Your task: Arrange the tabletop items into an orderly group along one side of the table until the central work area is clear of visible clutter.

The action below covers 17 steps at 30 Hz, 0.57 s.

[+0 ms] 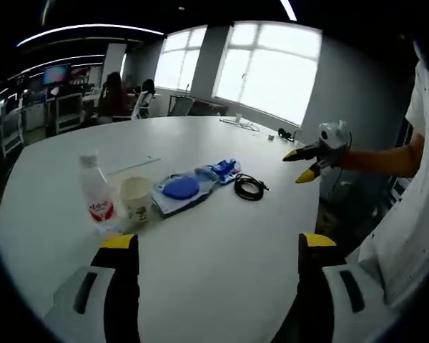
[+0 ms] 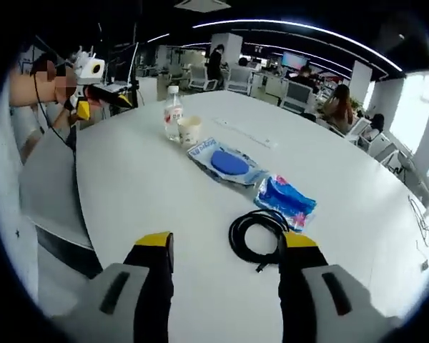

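Left tongs [image 1: 218, 243]: spread wide, holding nothing, above bare desk [image 1: 222, 264].
Right tongs [image 2: 225, 243]: spread wide, holding nothing, near black cable [image 2: 254, 239].
Row on desk: bottle [image 1: 94, 193], paper cup [image 1: 136, 200], blue pouch [image 1: 182, 189], blue packet [image 2: 286, 200].

Big windows [image 1: 268, 64] behind far table edge, bright. Ceiling light strips [image 2: 300, 32] overhead. Office desks with chairs [image 1: 68, 111] and monitors [image 2: 294, 61] in background. Seated people [image 2: 338, 107] at desks. White cable [image 1: 239, 123] near far edge.
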Motion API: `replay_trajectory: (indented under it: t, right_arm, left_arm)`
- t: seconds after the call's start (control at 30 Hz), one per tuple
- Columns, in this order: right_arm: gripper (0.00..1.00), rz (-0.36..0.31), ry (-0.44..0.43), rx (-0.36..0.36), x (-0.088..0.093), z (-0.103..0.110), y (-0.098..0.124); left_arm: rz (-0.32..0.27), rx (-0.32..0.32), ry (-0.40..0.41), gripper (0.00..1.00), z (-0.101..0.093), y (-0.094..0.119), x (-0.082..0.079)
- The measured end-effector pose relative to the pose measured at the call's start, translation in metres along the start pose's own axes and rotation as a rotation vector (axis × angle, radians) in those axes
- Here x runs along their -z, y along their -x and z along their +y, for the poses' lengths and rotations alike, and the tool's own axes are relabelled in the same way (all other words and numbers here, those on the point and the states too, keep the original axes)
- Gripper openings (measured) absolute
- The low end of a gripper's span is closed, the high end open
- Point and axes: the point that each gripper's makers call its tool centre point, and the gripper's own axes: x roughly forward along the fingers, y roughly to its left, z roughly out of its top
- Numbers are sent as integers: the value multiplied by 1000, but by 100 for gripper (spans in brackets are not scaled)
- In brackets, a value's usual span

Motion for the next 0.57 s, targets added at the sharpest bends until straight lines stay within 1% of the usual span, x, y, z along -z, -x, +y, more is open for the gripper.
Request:
replay_trajectory:
  t: [0.13,0.23,0.57]
  right_arm:
    - [65,13,-37,-5,13,2,4]
    - [65,19,-55,-6,20,3,7]
    - [65,26,-63,-13,24,9,10]
  left_arm:
    - [6,-3,8,94,-5,-1,3]
    - [2,-11,14,94,-5,-1,4]
    - [-6,-25,20,94,-6,1,6]
